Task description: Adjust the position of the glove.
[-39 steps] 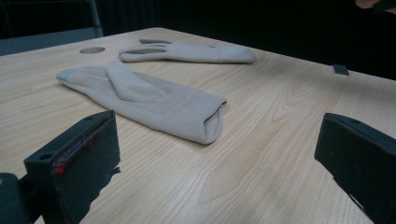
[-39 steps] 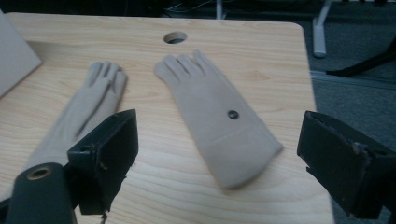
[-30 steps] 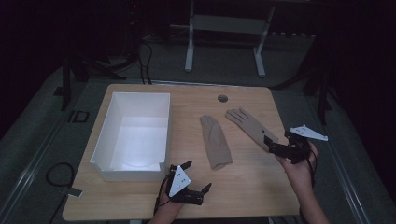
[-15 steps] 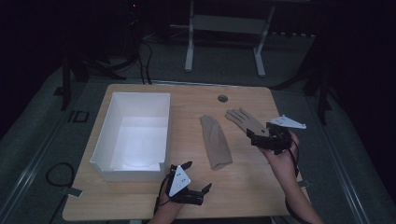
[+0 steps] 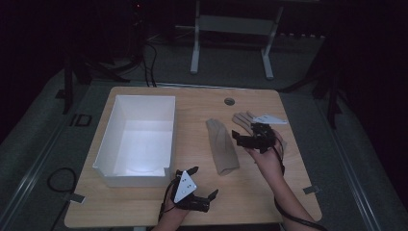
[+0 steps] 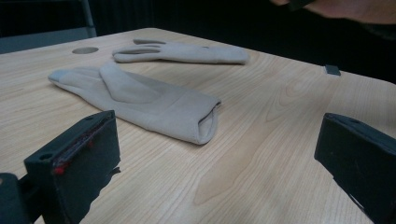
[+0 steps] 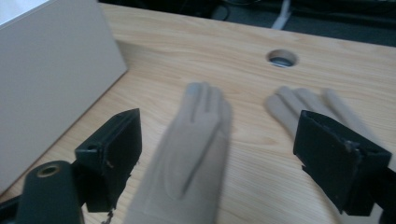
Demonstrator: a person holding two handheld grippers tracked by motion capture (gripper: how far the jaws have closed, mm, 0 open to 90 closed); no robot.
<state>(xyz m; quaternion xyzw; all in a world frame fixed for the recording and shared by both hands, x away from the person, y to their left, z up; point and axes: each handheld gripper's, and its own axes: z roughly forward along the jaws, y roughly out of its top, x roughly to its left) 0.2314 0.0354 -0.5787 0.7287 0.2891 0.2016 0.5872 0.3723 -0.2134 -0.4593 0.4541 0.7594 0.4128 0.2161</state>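
Beige near glove (image 5: 223, 147) is lying flat on the table (image 5: 192, 103) beside the white box (image 5: 137, 137), far glove (image 5: 250, 120) partly hidden by the right gripper (image 5: 243, 138) | left gripper (image 6: 215, 154) is gaping, idle | right gripper view: blurred, jaws just closing slightly, straddling the near glove, not pressing.

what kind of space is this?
Likely a lab or recording workspace, not a home: a light wooden table with a round cable hole, black cables on grey carpet, and a white metal stand frame in darkness behind.
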